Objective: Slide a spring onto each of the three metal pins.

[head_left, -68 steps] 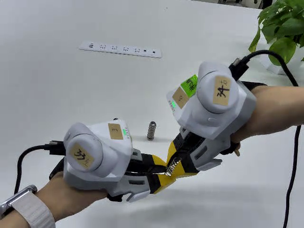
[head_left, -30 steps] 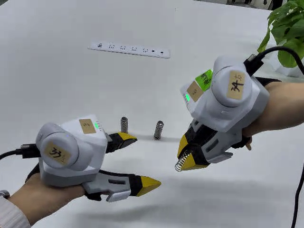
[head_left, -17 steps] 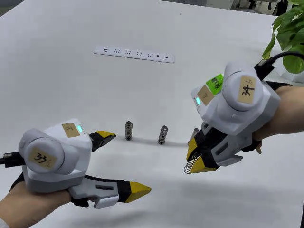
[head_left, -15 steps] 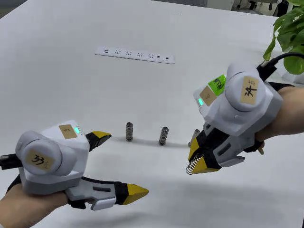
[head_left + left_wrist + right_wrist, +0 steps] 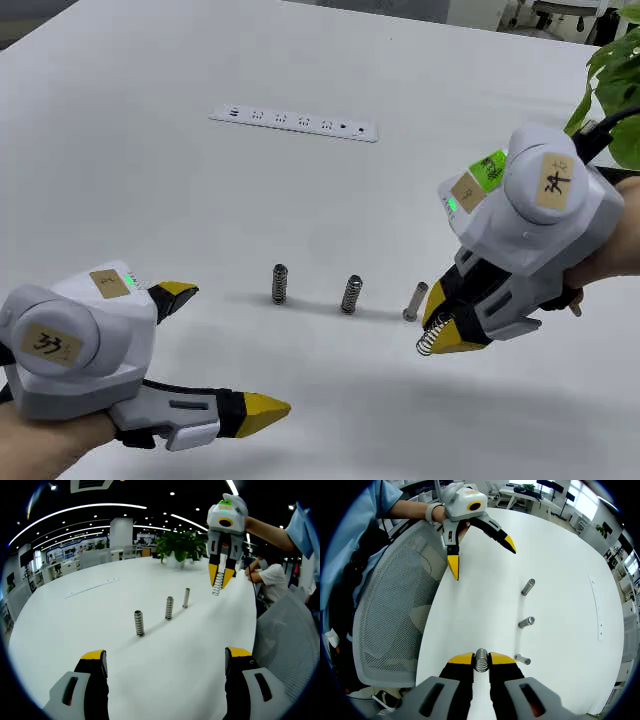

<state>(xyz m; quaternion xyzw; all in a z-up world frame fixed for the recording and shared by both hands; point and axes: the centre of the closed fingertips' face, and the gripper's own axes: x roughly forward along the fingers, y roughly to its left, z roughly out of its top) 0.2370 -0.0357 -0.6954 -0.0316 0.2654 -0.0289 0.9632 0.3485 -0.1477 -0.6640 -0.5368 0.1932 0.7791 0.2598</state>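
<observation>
Plant partly beyond right edge

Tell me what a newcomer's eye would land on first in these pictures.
First, the right gripper at the right of the head view, shut on a spring held close to the one bare pin but not on it. Left of that, two pins already wear springs. The left gripper sits wide open at lower left.

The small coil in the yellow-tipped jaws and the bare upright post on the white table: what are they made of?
The small grey coiled spring looks like metal wire, probably steel: its turns glint. The bare grey cylindrical pin seems smooth metal with a dull silvery sheen; which metal, I cannot tell.
</observation>
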